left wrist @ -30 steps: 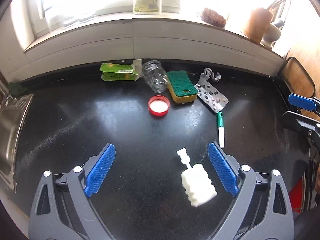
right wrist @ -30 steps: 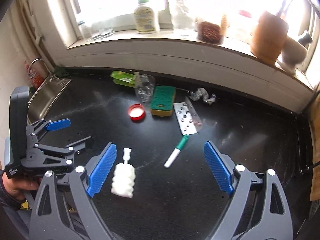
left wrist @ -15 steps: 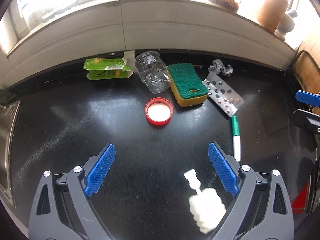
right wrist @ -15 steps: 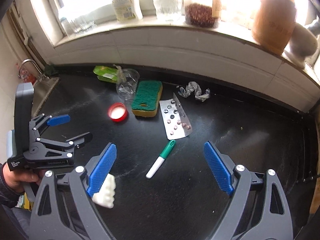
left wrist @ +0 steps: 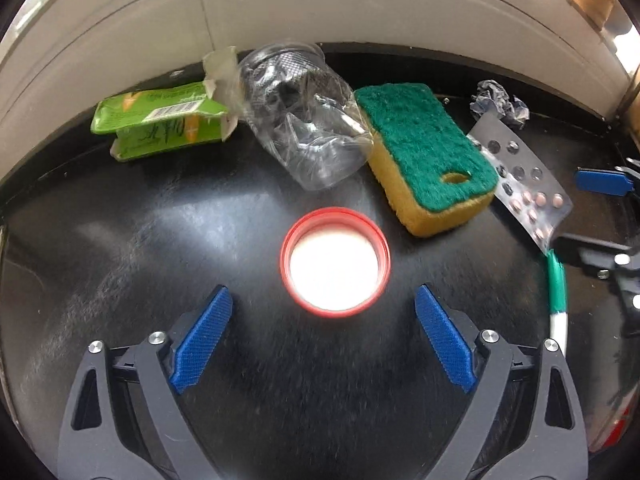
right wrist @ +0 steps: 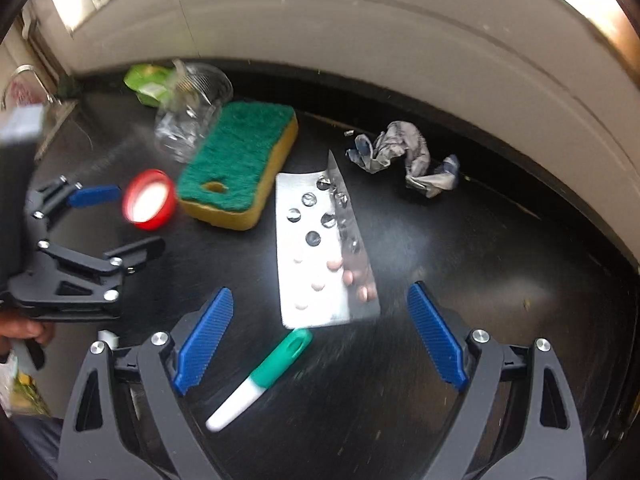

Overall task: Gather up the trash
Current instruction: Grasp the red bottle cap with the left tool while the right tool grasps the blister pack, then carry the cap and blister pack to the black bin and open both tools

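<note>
My left gripper (left wrist: 322,295) is open and points down at a red cap (left wrist: 335,262) lying open side up, just ahead of its blue pads without touching. Behind the cap lie a crushed clear plastic jar (left wrist: 304,120), a green carton (left wrist: 160,124) and a green-and-yellow sponge (left wrist: 424,152). My right gripper (right wrist: 320,294) is open above the near end of a silver blister pack (right wrist: 320,248). A green-capped white pen (right wrist: 260,376) lies between its fingers, nearer the left one. A crumpled wrapper (right wrist: 404,152) sits farther back.
The black counter (left wrist: 120,248) ends at a white tiled wall (left wrist: 320,8) behind the items. A sink with a tap (right wrist: 24,76) is far left. A hand (right wrist: 20,328) holds the left gripper (right wrist: 140,218), close beside the right one.
Both grippers have dropped toward the counter and moved forward. The white ribbed bottle has slipped out of view behind them. The red cap and the blister pack now loom large between the open jaws.
</note>
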Tool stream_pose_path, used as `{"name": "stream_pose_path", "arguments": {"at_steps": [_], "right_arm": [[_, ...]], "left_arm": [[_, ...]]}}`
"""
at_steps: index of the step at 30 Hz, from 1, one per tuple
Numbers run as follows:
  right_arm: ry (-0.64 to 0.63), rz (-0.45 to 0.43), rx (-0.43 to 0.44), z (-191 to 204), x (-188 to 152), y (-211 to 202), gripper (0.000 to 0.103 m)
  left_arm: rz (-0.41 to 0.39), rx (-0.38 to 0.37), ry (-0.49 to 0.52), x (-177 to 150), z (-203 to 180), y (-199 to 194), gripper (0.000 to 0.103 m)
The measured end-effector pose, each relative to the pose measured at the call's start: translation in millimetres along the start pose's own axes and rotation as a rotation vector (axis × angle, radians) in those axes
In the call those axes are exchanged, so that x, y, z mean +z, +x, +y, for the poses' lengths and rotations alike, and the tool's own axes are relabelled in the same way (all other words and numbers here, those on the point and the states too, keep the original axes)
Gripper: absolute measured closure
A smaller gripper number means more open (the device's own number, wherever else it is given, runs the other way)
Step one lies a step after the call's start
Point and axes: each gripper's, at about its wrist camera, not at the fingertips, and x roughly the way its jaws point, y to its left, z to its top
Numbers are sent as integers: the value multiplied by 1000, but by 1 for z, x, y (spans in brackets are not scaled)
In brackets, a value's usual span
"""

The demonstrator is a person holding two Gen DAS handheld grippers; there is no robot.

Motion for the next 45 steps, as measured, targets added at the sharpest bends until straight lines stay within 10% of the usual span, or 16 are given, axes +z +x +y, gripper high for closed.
{"name": "stream_pose_path", "arguments": {"at_steps": [5,12,45], "right_arm": [[-52,12,1,0,9,18,24],[-57,1,37,1,12,15,61],[125,-143,62,42,-109,-140,60]], "left_arm": [[-45,-3,46,9,-11,-2,55],[-25,-27,15,13,-10,-8,55],[-80,-39,9,-83,-54,-148,55]]}}
